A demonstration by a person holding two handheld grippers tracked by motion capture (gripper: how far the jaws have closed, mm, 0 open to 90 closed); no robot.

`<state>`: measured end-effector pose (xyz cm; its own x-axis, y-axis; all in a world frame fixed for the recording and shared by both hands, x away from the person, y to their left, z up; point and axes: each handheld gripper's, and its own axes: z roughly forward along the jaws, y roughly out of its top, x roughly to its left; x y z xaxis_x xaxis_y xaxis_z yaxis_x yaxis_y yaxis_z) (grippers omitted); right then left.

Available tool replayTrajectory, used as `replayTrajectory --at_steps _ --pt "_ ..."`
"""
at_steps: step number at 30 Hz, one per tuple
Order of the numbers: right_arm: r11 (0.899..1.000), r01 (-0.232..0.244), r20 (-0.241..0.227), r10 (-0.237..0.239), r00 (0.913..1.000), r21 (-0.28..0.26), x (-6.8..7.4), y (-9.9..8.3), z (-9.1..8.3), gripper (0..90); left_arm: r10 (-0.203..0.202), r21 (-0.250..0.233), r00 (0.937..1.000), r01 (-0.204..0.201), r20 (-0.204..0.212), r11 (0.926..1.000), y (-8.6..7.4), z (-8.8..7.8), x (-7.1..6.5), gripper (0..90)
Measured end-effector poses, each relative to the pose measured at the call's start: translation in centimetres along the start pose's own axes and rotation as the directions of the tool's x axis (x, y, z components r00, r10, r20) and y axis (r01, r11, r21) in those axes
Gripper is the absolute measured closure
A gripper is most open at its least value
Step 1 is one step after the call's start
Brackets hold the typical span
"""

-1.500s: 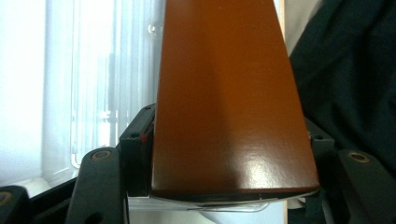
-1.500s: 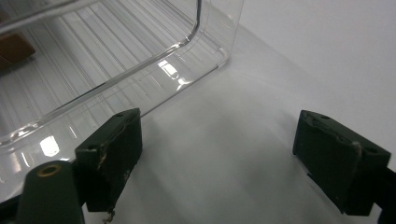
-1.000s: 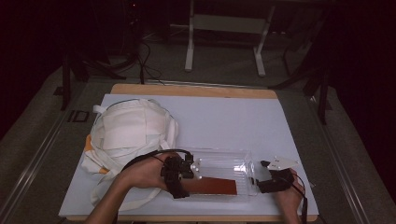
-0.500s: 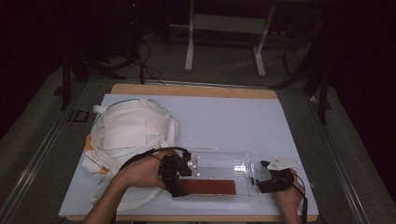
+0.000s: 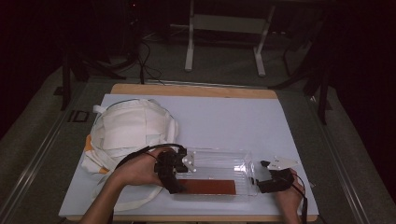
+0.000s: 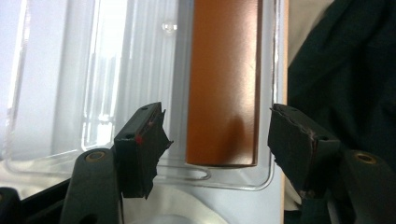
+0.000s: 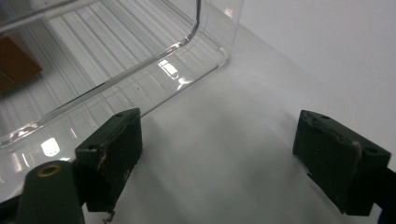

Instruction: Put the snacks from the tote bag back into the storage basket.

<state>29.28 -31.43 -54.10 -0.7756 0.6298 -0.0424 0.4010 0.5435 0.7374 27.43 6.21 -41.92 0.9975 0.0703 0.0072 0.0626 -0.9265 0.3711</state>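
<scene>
Tongs both gape: left gripper (image 6: pixel 212 140) straddles brown bar (image 6: pixel 223 79) inside clear tray (image 5: pixel 219 161) (bar's near end between jaws); right gripper (image 7: pixel 217 154) empty beside tray's corner. Close squarely on bar.

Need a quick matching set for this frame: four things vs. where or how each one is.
Things:
1. brown bar
2. white cloth bag
3. left gripper
4. right gripper

Places or states:
A. left part of the table
B. open, beside the clear box's right end
C. inside the clear box
D. open, jaws either side of the bar's end

Pairs: 1-C, 2-A, 3-D, 4-B
</scene>
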Motion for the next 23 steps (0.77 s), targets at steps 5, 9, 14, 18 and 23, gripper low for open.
replayTrajectory --at_steps 5,9,14,18,23 --pt "1.0 0.001 0.001 -0.001 1.0 -0.001 0.0 0.0 0.0 15.7 -0.022 -0.02 0.9995 0.022 -0.025 0.9996 -0.4 -0.3 0.2 36.5" --pt "1.0 0.002 0.002 -0.002 1.0 0.0 0.0 0.0 0.0 15.6 -0.038 -0.036 0.9981 0.037 -0.049 0.9987 -0.7 -0.5 0.3 35.9" --pt "1.0 0.002 0.002 -0.002 1.0 -0.001 0.0 0.0 0.0 15.7 -0.062 -0.06 0.9951 0.057 -0.077 0.9966 -1.2 -0.7 0.6 34.9" --pt "1.0 0.002 0.002 -0.002 1.0 -0.001 0.0 0.0 0.0 15.6 -0.075 -0.078 0.9934 0.068 -0.087 0.9946 -1.5 -0.8 0.7 34.6" --pt "1.0 0.0 0.001 0.0 1.0 -0.001 0.0 0.0 0.0 15.6 -0.12 -0.138 0.9823 0.1 -0.143 0.9853 -2.2 -1.2 0.5 34.2"
